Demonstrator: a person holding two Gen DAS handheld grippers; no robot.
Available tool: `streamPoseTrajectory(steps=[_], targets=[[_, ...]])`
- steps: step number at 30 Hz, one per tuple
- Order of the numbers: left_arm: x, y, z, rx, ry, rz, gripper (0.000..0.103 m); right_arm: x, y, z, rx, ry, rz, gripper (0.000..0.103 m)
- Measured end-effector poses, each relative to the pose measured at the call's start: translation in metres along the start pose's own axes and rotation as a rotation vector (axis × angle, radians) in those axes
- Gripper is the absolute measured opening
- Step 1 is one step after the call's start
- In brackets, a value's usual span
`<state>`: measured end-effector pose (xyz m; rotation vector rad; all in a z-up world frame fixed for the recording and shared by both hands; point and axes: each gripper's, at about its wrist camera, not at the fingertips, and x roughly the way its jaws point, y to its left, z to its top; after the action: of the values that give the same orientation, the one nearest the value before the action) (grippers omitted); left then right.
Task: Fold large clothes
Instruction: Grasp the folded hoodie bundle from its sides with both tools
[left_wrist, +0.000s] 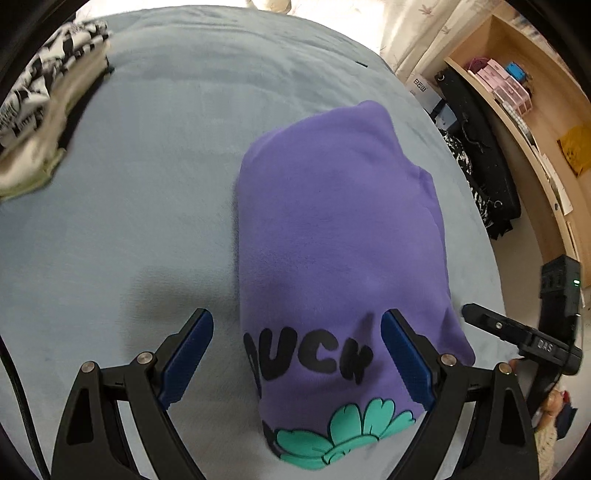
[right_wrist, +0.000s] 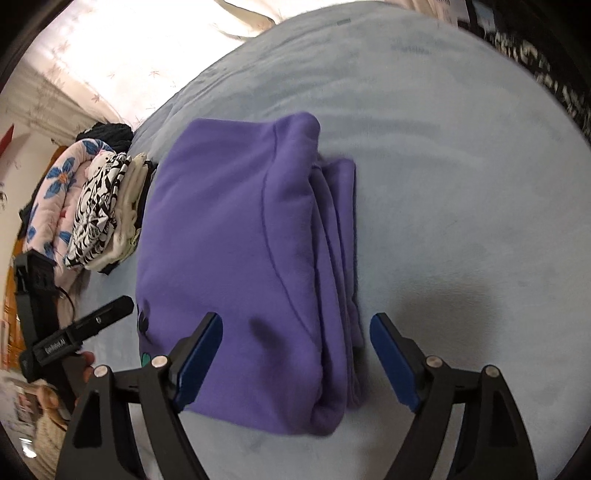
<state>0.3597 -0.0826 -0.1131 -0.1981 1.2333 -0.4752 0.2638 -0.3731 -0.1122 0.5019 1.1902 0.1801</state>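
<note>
1. Lying on the pale blue bed cover (left_wrist: 155, 192), the purple sweatshirt (left_wrist: 332, 229) is already folded into a thick oblong bundle, well apart from the stack of folded clothes (right_wrist: 99, 206) at the bed's edge.
2. Its long axis runs away from both cameras, with the end bearing black lettering (left_wrist: 314, 358) and a teal flower print (left_wrist: 340, 435) nearest the left tool (left_wrist: 297, 358).
3. In the right wrist view the stacked layer edges (right_wrist: 336, 236) show along the bundle's right side, while the smooth fold runs along its left.
4. The left tool stands wide apart, its blue pads straddling the printed near end without pressing on it.
5. The right tool (right_wrist: 295, 358) is also spread wide, its pads (right_wrist: 201, 358) either side of the bundle's near right corner and clamped on nothing.
6. I judge the fleece to be soft, fairly bulky and moderately heavy for cloth; it will sag and the layers may slide apart if lifted by one point.
7. The best hold looks to be at the two near corners, each pinch taking all the layers together, so the bundle keeps its shape when folded again or carried.
8. A shallow bite on the top layer alone would likely peel the fold open.
</note>
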Motion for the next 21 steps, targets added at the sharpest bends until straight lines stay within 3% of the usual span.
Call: streamPoseTrajectory(steps=[5, 11, 16, 21], targets=[[0.025, 0.005, 0.002, -0.005, 0.037, -0.032, 0.091, 0.028, -0.017, 0.013, 0.028, 0.056, 0.086, 0.082], [0.044, 0.006, 0.005, 0.01, 0.037, -0.057, 0.103, 0.059, -0.028, 0.021, 0.035, 0.108, 0.222, 0.083], [0.061, 0.006, 0.005, 0.006, 0.055, -0.118, 0.103, 0.071, -0.034, 0.021, 0.027, 0.119, 0.292, 0.09], [0.07, 0.003, 0.004, 0.032, 0.049, -0.121, 0.103, 0.082, -0.038, 0.02, 0.022, 0.132, 0.315, 0.099]])
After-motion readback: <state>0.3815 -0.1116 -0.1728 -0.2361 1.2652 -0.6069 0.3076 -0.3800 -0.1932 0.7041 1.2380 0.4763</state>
